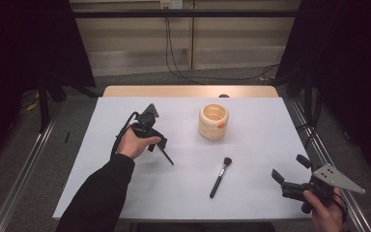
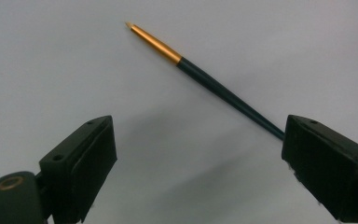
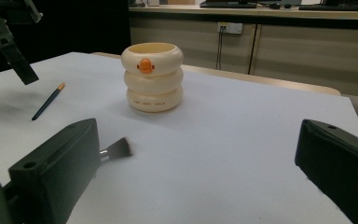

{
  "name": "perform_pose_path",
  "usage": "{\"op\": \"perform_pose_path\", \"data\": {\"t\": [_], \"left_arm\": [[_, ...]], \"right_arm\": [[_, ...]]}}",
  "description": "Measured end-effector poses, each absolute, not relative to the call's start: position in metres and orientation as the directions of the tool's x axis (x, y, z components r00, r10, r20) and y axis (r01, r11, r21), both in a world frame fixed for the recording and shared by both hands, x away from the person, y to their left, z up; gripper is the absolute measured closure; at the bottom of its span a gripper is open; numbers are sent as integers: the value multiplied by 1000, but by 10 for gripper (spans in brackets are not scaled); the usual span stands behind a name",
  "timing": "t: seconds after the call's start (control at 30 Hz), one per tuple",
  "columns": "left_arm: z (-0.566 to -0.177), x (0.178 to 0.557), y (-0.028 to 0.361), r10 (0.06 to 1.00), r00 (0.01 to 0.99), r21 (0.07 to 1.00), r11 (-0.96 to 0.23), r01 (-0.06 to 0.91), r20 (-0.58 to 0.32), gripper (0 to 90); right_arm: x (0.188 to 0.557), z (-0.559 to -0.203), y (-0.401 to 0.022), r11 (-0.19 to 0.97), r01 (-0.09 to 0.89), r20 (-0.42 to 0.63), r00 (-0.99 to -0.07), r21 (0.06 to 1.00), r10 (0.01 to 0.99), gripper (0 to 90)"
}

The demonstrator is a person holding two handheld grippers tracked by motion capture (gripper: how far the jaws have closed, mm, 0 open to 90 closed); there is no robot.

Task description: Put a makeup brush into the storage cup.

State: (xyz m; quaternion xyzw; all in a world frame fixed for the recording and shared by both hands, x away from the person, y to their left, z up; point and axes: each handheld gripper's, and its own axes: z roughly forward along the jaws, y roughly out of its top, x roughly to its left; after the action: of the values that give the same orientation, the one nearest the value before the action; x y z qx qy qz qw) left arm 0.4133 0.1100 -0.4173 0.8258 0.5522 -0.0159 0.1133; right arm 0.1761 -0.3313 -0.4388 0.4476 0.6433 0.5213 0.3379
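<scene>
Your left tool [image 1: 160, 145] hangs low over the bench [image 1: 251, 193], jaws spread wide with nothing between them, and right under it lies the thin brush [image 2: 205, 77]: a slim dark handle, a gold metal collar and a fine pointed tip, flat on the white surface. In the left gripper view its handle end runs under the right-hand jaw, so you look lined up for a pick, but no pad is touching it as far as I can see. Nothing looks lifted yet, so I'd judge the work is at its start. The makeup brush [image 1: 220, 177] with the black handle and soft, flared bristles lies out in the open, near the middle front of the bench, untouched. The cream holder [image 1: 213, 122] stands upright behind it, well apart from both brushes: three stacked, rounded rings, smooth and glossy like plastic or glazed ware, with a small orange badge on the front and an open mouth that appears to have nothing in it. Your right tool [image 1: 292, 175] hovers at the near right corner, jaws wide apart too, carrying nothing. If the brushes are headed for that holder, both trips are still ahead of you.
</scene>
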Motion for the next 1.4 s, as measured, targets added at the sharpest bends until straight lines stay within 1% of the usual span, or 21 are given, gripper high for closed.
{"op": "perform_pose_path", "data": {"t": [0.17, 0.2, 0.23, 0.33, 0.4, 0.43, 0.47, 0.53, 0.57, 0.63, 0.7, 0.77, 0.8, 1.0, 1.07, 1.23, 1.3, 1.33, 1.4], "left_arm": [[-420, 419, 107, 929, 336, 158, -312, 937, -156, 120], [-421, 420, 106, 931, 321, 153, -297, 943, -175, 132], [-422, 421, 106, 932, 321, 152, -297, 943, -168, 153], [-425, 422, 103, 941, 290, 124, -272, 954, -176, 157], [-425, 424, 104, 955, 252, 147, -230, 962, -156, 172], [-425, 425, 104, 957, 251, 150, -230, 962, -142, 192], [-426, 426, 103, 958, 239, 139, -218, 966, -157, 207], [-427, 428, 102, 959, 237, 121, -219, 968, -158, 220], [-427, 429, 102, 957, 246, 121, -229, 966, -152, 252], [-429, 430, 100, 962, 231, 119, -215, 969, -147, 261], [-431, 432, 98, 958, 238, 96, -225, 970, -158, 301], [-432, 434, 96, 962, 235, 112, -220, 969, -139, 325], [-432, 434, 94, 962, 233, 110, -219, 970, -141, 368], [-434, 438, 89, 973, 198, 123, -184, 975, -119, 464], [-434, 439, 88, 975, 193, 125, -179, 976, -110, 509], [-439, 441, 86, 977, 187, 103, -176, 979, -105, 524], [-440, 443, 87, 980, 176, 111, -165, 980, -96, 529], [-441, 443, 86, 980, 170, 118, -157, 981, -106, 538], [-443, 443, 85, 979, 172, 105, -161, 981, -106, 541]], "right_arm": [[176, -439, -331, 57, 225, 32, -372, 973, 928, 0], [176, -439, -331, 57, 226, 33, -372, 972, 928, 0], [176, -439, -331, 57, 225, 32, -371, 973, 928, 0], [176, -439, -332, 56, 225, 31, -369, 973, 929, 0], [176, -439, -332, 56, 223, 31, -368, 973, 929, 0], [176, -439, -332, 54, 224, 34, -371, 973, 928, 0], [176, -439, -332, 52, 226, 36, -368, 973, 929, 0], [176, -439, -332, 55, 226, 34, -373, 973, 927, 0], [177, -439, -332, 55, 223, 32, -370, 973, 929, 0], [176, -439, -332, 57, 227, 33, -374, 972, 927, 0], [176, -439, -332, 57, 225, 31, -372, 973, 928, 0], [176, -439, -332, 59, 229, 32, -372, 972, 928, 0], [176, -439, -332, 59, 229, 32, -373, 972, 927, 0], [177, -440, -332, 55, 236, 36, -367, 970, 929, 0], [177, -440, -332, 57, 235, 34, -369, 970, 929, 0], [177, -440, -332, 61, 235, 31, -370, 970, 928, 0], [177, -440, -332, 60, 236, 33, -369, 970, 929, 0], [177, -440, -332, 60, 236, 33, -371, 970, 928, 0], [177, -440, -332, 61, 236, 32, -369, 970, 929, 0]]}}
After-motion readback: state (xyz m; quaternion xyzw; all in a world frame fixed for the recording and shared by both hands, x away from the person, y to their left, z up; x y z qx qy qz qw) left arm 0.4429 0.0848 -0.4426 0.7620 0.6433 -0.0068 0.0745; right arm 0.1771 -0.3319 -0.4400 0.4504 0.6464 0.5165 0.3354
